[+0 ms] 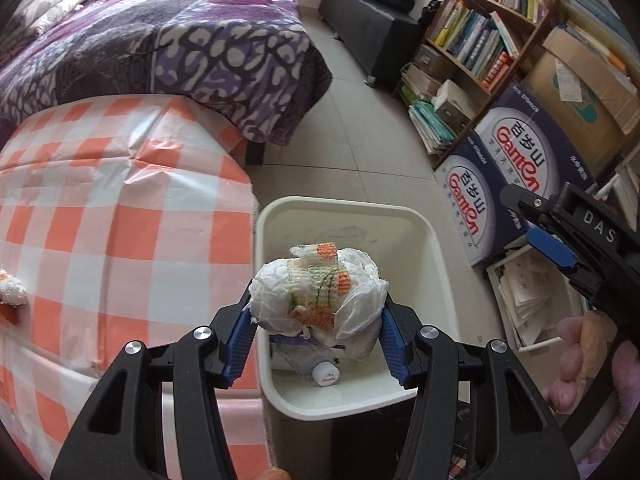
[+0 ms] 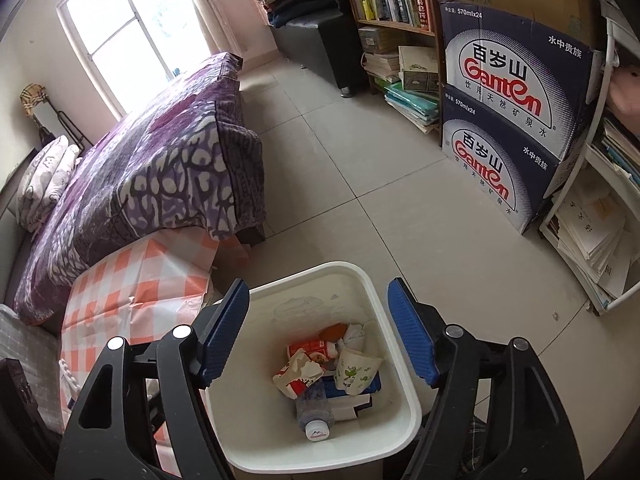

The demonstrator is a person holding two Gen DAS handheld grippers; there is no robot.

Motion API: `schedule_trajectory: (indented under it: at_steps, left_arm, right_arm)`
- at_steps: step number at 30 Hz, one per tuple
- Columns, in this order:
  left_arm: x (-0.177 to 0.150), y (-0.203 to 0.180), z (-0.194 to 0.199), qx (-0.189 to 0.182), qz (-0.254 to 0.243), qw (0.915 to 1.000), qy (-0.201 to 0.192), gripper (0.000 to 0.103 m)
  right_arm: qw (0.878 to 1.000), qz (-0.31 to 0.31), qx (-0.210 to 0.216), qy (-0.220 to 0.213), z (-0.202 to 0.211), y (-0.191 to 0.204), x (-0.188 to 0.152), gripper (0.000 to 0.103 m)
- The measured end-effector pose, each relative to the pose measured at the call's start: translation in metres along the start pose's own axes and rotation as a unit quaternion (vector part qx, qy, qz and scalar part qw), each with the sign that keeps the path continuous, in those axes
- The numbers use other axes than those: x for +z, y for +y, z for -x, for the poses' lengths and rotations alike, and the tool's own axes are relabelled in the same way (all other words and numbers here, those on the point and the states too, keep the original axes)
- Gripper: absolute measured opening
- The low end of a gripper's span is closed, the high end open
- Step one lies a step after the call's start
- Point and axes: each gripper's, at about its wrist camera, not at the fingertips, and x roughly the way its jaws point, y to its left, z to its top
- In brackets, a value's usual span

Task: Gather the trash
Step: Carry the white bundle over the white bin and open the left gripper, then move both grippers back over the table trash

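Observation:
My left gripper is shut on a crumpled white tissue wad with orange and green print and holds it above the white trash bin. The bin holds a plastic bottle, which also shows in the right wrist view with a red-and-white carton, a frog-print paper cup and other scraps. My right gripper is open and empty above the bin; it also shows at the right of the left wrist view. Another small tissue wad lies on the orange-checked table.
The table with the orange-and-white checked cloth stands left of the bin. A bed with a purple blanket lies behind it. Blue water cartons, a bookshelf and a white rack of papers line the right side over tiled floor.

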Motion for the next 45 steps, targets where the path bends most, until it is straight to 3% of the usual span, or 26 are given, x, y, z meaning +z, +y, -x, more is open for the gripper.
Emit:
schedule_trajectory:
  at_steps: [11,22,29,36,41,45]
  left_arm:
    - [-0.003,-0.013,-0.003,-0.018,-0.003,0.9998,0.012,0.068]
    - [-0.011,0.023,0.002,0.045,0.005,0.9988,0.017,0.078]
    - [-0.021,0.068,0.004,0.11,0.023,0.9932,0.029,0.08]
    - [-0.034,0.135,0.003,0.203,0.075,0.9747,0.055,0.08]
    - [-0.044,0.187,0.007,0.296,0.11,0.946,0.074,0.08]
    - [-0.054,0.229,0.008,0.336,0.133,0.9273,0.098,0.082]
  right_arm:
    - [0.999,-0.033,0.003,-0.01,0.006,-0.013,0.005,0.082]
    - [1.0,-0.014,0.01,0.016,-0.006,0.018,-0.008,0.093]
    - [0.999,0.011,0.025,0.033,-0.014,0.052,-0.02,0.095]
    - [0.997,0.032,0.043,0.056,-0.024,0.087,-0.033,0.095]
    - [0.995,0.05,0.052,0.068,-0.031,0.112,-0.045,0.095]
    - [0.993,0.058,0.06,0.078,-0.037,0.129,-0.052,0.095]
